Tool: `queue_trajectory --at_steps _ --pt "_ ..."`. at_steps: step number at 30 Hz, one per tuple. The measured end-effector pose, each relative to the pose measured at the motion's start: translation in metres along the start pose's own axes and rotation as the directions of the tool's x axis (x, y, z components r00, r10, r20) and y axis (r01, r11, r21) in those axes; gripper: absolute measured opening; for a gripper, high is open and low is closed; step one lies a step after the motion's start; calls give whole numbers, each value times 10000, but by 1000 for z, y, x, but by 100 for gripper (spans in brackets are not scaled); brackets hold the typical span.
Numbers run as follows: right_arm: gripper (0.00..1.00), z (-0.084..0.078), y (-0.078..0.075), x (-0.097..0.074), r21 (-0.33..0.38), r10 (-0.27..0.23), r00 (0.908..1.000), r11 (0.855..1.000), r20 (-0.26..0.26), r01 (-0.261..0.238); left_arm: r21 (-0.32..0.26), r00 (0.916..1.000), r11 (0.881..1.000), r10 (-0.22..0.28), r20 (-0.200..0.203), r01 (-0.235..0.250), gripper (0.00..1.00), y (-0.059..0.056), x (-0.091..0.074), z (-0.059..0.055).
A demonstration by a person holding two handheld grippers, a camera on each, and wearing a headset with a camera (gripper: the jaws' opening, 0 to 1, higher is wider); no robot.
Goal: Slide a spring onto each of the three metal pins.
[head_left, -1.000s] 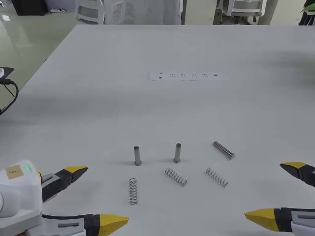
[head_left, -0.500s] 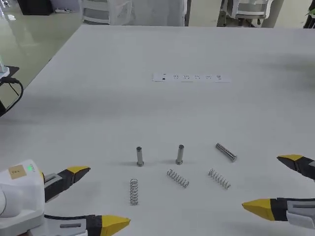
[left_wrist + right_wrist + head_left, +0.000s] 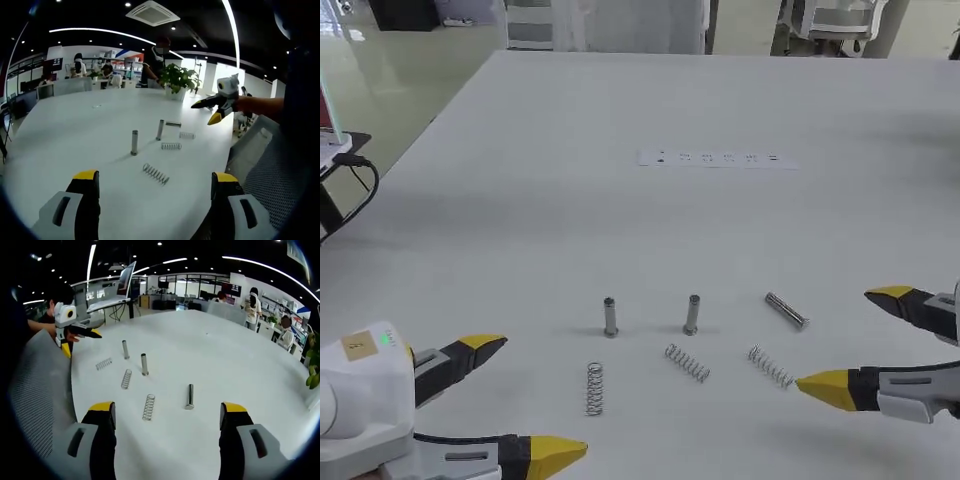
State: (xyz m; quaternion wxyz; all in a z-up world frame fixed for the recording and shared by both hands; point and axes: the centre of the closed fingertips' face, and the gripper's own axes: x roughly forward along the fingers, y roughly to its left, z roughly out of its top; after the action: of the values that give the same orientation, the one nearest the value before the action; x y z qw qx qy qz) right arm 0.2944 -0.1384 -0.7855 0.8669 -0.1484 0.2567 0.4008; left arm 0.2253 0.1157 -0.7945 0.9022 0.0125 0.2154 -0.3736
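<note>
Head view: illegible strip (image 3: pixel 718 158) beyond pins (image 3: pixel 692 314)

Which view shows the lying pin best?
The right gripper view: the lying pin is close, with its whole length clear. In the head view the pin is small but unobstructed. In the left gripper view the pin is tiny and far.

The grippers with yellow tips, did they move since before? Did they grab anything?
The right gripper crept forward toward the rightmost spring, open, holding nothing. The left gripper stayed put, open too. The pins and other springs did not move; the camera just shifted a little.
</note>
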Motion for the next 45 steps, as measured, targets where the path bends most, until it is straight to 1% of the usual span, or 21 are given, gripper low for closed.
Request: queue_trajectory --at_steps 2,6,13,17,26,32,34,39,43,45 --pt "85 3 -3 2 -34 -17 10000 10000 55 17 -17 10000 10000 22 25 -22 89 1 0 0" --pt "84 5 -9 7 -222 -61 9999 9997 -105 59 -7 10000 10000 33 -2 -33 89 1 -1 -1" --pt "80 11 -14 18 -351 8 9996 9994 -283 -18 -27 10000 10000 43 6 -43 89 2 -1 -1" --pt "78 14 -17 24 -576 -9 9993 9983 -381 -13 -23 10000 10000 50 4 -50 88 2 -1 0" --pt "73 21 -26 34 -553 -14 9988 9985 -497 -13 6 10000 10000 48 -14 -48 87 2 0 0" --pt "72 24 -31 43 -583 -42 9975 9983 -710 1 38 10000 10000 24 -26 -24 87 0 1 0" --pt "70 24 -33 46 -555 -58 9969 9985 -780 15 44 10000 10000 32 -39 -32 87 -1 1 0" --pt "67 20 -36 54 -537 -91 9931 9986 -1166 28 53 10000 10000 59 -12 -59 86 0 0 1" --pt "60 16 -37 58 -369 -98 9897 9993 -1426 46 53 10000 10000 83 17 -83 85 1 -1 2" --pt "58 15 -38 59 -334 -153 9886 9994 -1498 104 41 10000 10000 78 6 -78 85 1 -1 2"
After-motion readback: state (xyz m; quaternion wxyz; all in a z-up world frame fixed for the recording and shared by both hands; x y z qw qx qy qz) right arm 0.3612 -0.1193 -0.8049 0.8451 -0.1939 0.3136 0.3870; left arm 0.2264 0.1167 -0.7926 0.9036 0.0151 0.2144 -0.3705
